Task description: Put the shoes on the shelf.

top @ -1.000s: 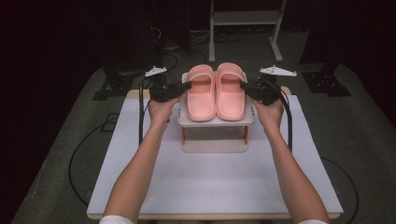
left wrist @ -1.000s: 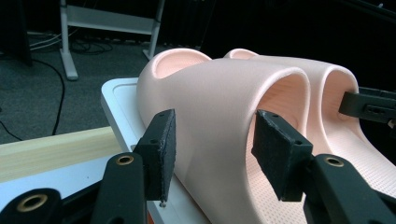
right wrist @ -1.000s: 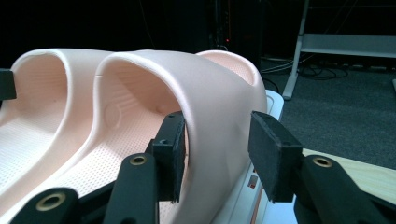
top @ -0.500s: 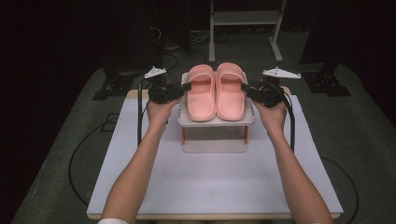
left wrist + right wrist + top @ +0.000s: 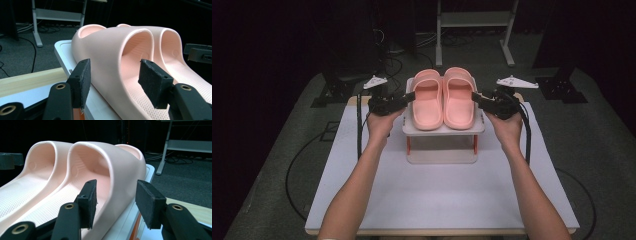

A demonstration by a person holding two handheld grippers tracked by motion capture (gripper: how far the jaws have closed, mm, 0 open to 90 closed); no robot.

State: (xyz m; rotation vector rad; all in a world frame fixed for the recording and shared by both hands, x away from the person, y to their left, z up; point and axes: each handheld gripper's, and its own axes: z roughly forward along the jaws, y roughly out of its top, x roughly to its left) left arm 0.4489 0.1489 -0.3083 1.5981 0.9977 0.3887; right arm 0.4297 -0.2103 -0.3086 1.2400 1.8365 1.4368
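Two pink slippers stand side by side on a small white stand (image 5: 439, 156) on the table. My left gripper (image 5: 409, 96) reaches in from the left. Its jaws have just been opening and straddle the outer strap wall of the left slipper (image 5: 427, 102) without pressing on it. In the left gripper view the strap wall (image 5: 112, 50) runs between the two pads (image 5: 81, 80). My right gripper (image 5: 475, 97) mirrors this on the right slipper (image 5: 459, 97). Its jaws have also just been opening, loose around that strap wall (image 5: 125, 162).
The white table top (image 5: 437, 200) stretches toward the person in front of the stand, with a wooden edge (image 5: 30, 80). Black cables (image 5: 294, 170) loop over the grey floor at the left. A metal frame (image 5: 474, 20) and dark equipment stands are behind the table.
Both hands and the slippers have kept their places. The jaws of both grippers look slightly wider apart than before.
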